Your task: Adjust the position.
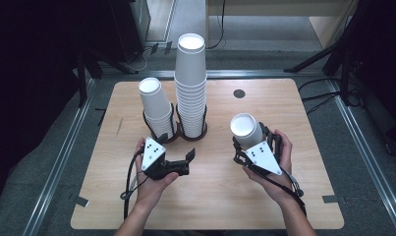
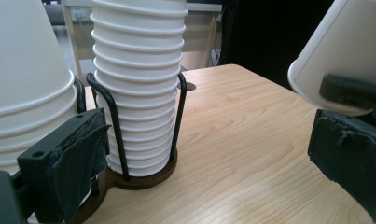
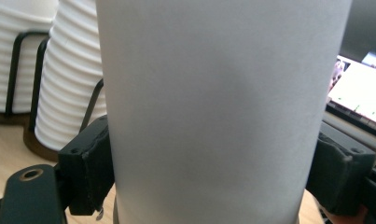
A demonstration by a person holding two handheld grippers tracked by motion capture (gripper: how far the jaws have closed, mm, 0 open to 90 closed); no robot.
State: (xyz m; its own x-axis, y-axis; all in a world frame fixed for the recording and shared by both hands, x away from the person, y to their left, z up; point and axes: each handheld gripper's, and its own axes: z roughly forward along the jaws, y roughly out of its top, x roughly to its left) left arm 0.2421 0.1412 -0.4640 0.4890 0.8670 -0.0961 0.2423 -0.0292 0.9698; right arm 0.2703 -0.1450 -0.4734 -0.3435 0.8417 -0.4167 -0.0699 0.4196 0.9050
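My right gripper [image 1: 250, 140] is shut on a single white paper cup [image 1: 245, 128], held bottom-up and tilted over the right half of the wooden table [image 1: 284, 206]. In the right gripper view the cup [image 3: 213, 102] stands between both black pads [image 3: 94, 163]. The left gripper [image 1: 187, 162] lies left of it, pointing right, open with nothing between its jaws. Ahead of that gripper [image 2: 209, 163] stands a tall stack of upturned white cups [image 2: 139, 79] in a black wire holder [image 2: 115, 126]. A shorter stack [image 1: 155, 104] stands to the left of the tall stack [image 1: 190, 78].
A dark round hole [image 1: 239, 93] sits at the table's back right. Black stand legs [image 1: 323, 56] rise beyond the far corners, and metal floor rails [image 1: 63, 152] run along both sides. A lit screen [image 3: 358, 93] shows to the right of the held cup.
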